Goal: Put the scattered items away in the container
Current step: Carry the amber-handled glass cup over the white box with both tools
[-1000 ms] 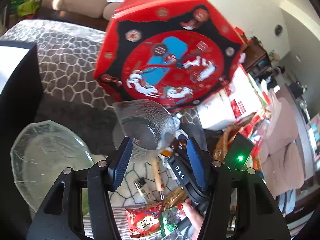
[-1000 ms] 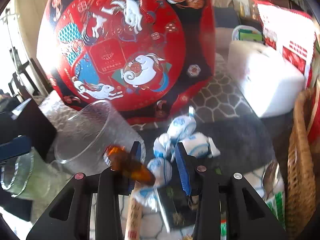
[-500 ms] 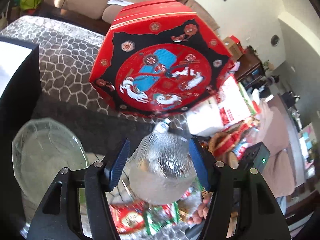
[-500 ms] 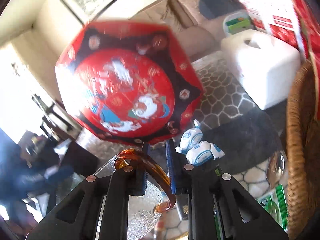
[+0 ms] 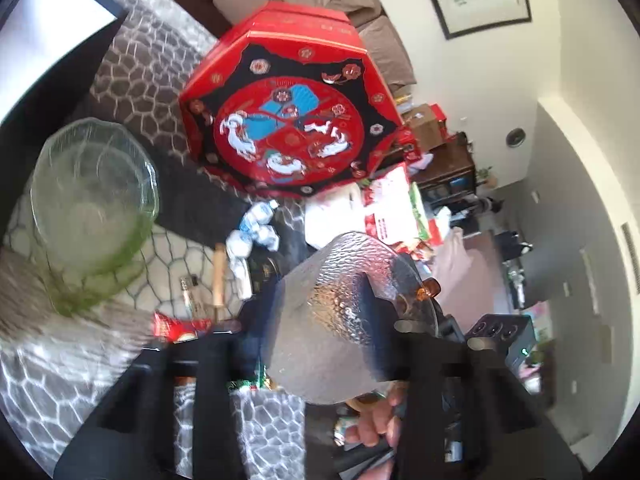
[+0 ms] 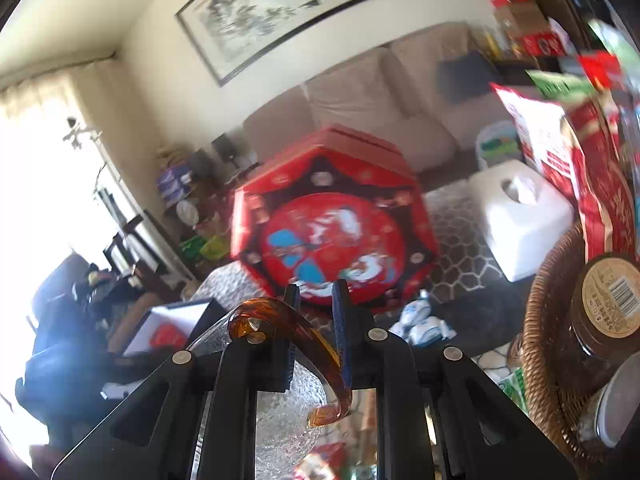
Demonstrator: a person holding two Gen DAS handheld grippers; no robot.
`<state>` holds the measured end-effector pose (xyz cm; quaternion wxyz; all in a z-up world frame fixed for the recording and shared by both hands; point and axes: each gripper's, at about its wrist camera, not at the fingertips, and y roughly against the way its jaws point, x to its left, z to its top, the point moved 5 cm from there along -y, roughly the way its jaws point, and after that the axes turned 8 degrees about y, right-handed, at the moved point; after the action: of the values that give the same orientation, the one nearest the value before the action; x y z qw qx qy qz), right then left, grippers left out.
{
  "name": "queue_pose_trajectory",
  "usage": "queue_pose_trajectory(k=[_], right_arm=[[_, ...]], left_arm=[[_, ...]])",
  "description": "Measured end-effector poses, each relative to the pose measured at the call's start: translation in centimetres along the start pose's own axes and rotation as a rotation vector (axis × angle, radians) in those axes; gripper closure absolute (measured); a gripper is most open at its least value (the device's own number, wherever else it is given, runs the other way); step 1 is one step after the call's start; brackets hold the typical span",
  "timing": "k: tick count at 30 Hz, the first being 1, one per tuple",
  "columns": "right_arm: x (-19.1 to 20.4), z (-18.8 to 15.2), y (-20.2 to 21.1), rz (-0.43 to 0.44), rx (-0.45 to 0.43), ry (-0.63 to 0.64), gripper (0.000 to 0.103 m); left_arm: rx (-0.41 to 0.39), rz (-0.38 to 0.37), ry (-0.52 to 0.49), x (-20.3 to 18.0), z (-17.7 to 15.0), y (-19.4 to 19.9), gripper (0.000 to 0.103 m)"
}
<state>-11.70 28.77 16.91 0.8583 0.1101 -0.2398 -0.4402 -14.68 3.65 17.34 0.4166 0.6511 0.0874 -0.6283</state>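
From the left wrist view, my left gripper (image 5: 320,344) has the textured glass cup (image 5: 340,320) between its fingers, jaws closing on the body. The cup is lifted above the honeycomb-patterned table (image 5: 132,76). Scattered things lie below: blue-and-white wrapped candies (image 5: 256,228), a red snack packet (image 5: 176,326), and a green glass bowl (image 5: 92,200) to the left. I judge this the carrying step, the cup being brought up for stowing (which container is meant, I cannot say).

From the right wrist view, my right gripper (image 6: 316,320) is pinched narrow on the cup's amber handle (image 6: 296,336). A wicker basket (image 6: 540,340) sits at right, holding a jar with a barcode label (image 6: 610,292); its writing is unreadable. Next calls for both hands moving together, level.
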Motion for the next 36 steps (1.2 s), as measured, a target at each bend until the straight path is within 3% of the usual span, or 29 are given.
queue_pose_trajectory(k=[4, 10, 14, 19, 25, 30, 36], right_arm=[[2.9, 0.4, 0.8, 0.004, 0.002, 0.063, 0.087], [9.4, 2.1, 0.5, 0.017, 0.013, 0.174, 0.087], [15.0, 4.0, -1.9, 0.033, 0.039, 0.251, 0.087], [23.0, 5.2, -8.0, 0.087, 0.093, 0.292, 0.087], [30.4, 2.9, -18.5, 0.149, 0.226, 0.314, 0.088], [34.1, -0.2, -26.1, 0.142, 0.313, 0.358, 0.087], [33.9, -4.1, -32.0, 0.105, 0.393, 0.347, 0.087]], left_arm=[[0.007, 0.015, 0.003, 0.4, 0.2, 2.6, 0.087], [-0.013, 0.057, -0.016, 0.6, 2.3, 7.7, 0.088], [-0.032, 0.067, 0.0, 1.9, 5.8, 12.4, 0.088], [-0.096, 0.125, 0.023, 5.2, 11.6, 18.7, 0.087], [-0.154, 0.217, 0.079, 12.1, 19.2, 24.2, 0.086], [-0.135, 0.27, 0.159, 19.3, 23.0, 23.9, 0.086], [-0.112, 0.31, 0.214, 25.3, 25.8, 22.0, 0.083]])
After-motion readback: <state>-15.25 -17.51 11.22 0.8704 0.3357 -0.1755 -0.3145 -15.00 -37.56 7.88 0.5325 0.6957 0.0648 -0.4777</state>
